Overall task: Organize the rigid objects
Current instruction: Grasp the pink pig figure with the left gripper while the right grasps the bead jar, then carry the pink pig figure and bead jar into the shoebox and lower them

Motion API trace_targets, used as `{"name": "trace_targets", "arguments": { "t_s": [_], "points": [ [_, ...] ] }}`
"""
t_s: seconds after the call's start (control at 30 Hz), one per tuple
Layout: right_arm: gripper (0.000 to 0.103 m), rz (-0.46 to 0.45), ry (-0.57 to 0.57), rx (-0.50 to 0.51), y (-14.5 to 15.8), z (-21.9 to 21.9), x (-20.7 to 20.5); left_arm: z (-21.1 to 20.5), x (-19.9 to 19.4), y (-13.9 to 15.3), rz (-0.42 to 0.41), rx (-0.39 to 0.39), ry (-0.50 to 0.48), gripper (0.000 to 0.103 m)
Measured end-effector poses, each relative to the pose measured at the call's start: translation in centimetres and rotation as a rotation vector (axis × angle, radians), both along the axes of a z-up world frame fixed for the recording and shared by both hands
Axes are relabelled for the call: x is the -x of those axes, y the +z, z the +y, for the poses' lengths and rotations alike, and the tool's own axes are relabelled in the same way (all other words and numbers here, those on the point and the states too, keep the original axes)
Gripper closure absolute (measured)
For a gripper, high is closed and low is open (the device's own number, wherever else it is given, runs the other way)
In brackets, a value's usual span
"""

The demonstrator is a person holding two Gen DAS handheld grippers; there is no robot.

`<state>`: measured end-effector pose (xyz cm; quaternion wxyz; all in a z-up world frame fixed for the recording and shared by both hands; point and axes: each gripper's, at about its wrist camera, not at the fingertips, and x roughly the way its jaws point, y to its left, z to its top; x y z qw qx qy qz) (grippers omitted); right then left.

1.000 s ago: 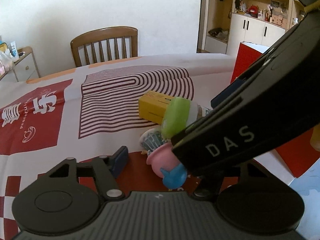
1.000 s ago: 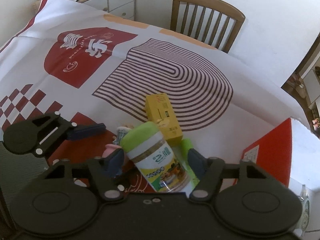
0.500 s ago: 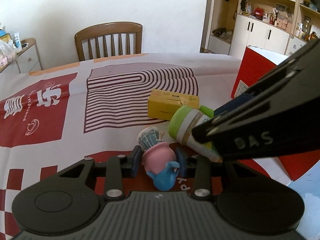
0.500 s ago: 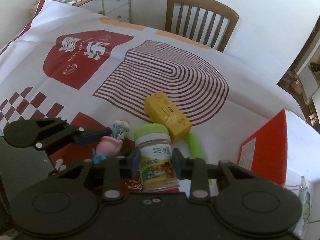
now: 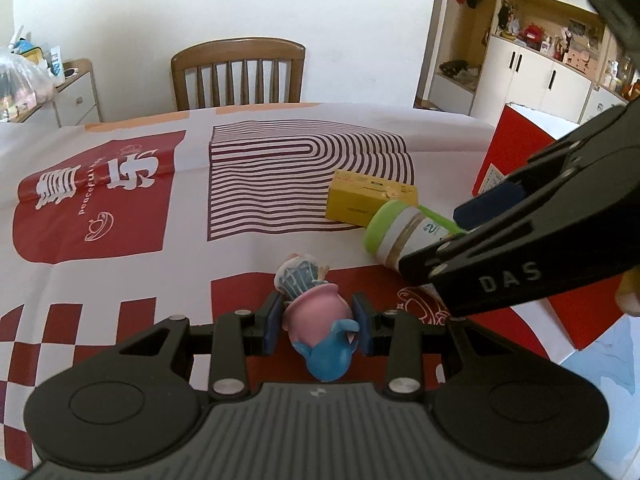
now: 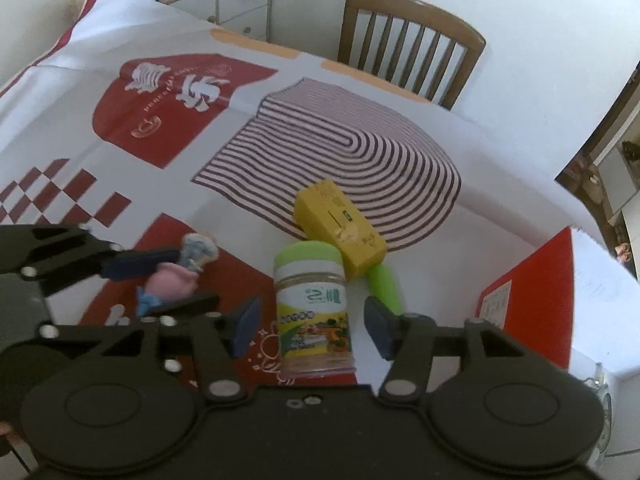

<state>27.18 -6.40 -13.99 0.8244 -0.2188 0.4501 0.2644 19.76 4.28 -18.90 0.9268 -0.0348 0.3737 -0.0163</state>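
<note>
Crowding jar (image 6: 314,312), yellow box (image 6: 340,226), green tube (image 6: 384,284)

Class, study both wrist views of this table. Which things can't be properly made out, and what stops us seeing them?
- Green-lidded jar: left wrist view, lower half behind the right gripper.
- Green tube: right wrist view, mostly behind the yellow box and jar.
- Red box: both views, cut by the frame edge.
- Figurine: its base sits behind the left gripper.

My left hand-held gripper (image 5: 316,326) tilts downward, pads clamped on the pink figurine (image 5: 316,316). My right hand-held gripper (image 6: 310,326) points steeply down, jaws just opening, straddling the jar (image 6: 314,312) without touching.
</note>
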Motion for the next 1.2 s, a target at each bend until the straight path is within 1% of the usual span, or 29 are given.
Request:
{"name": "trace_targets", "arguments": {
  "t_s": [0.17,0.23,0.3,0.4,0.47,0.6,0.77,0.87,1.07,1.2],
  "points": [
    [0.052,0.045,-0.04,-0.004,-1.3,0.0,-0.8,0.3,0.1,0.1,0.0,0.002,0.005,0.067],
    [0.059,0.053,-0.052,0.002,-1.6,0.0,-0.9,0.3,0.2,0.2,0.002,0.0,0.008,0.067],
    [0.059,0.058,-0.06,-0.003,-1.8,-0.1,-0.9,0.3,0.2,0.2,0.006,-0.001,0.009,0.067],
    [0.06,0.042,-0.063,0.009,-1.7,0.0,-0.4,0.3,0.1,0.3,0.01,0.002,0.015,0.067],
    [0.06,0.044,-0.08,-0.007,-1.5,-0.3,-0.1,0.4,0.1,0.5,0.014,0.012,0.027,0.067],
    [0.061,0.06,-0.117,-0.068,-0.4,-1.3,0.6,0.6,0.4,1.1,0.011,0.016,0.048,0.067],
    [0.061,0.071,-0.136,-0.146,1.5,-2.6,1.9,0.4,1.1,2.3,0.001,0.044,0.057,0.067],
    [0.061,0.061,-0.131,-0.167,2.6,-3.1,2.7,0.1,1.5,3.1,-0.001,0.058,0.062,0.067],
    [0.061,0.049,-0.129,-0.227,5.2,-5.2,4.3,-1.0,2.7,5.8,-0.021,0.077,0.063,0.067],
    [0.061,0.033,-0.132,-0.244,7.1,-7.2,5.3,-2.0,3.6,8.1,-0.055,0.088,0.049,0.067]
  ]
}}
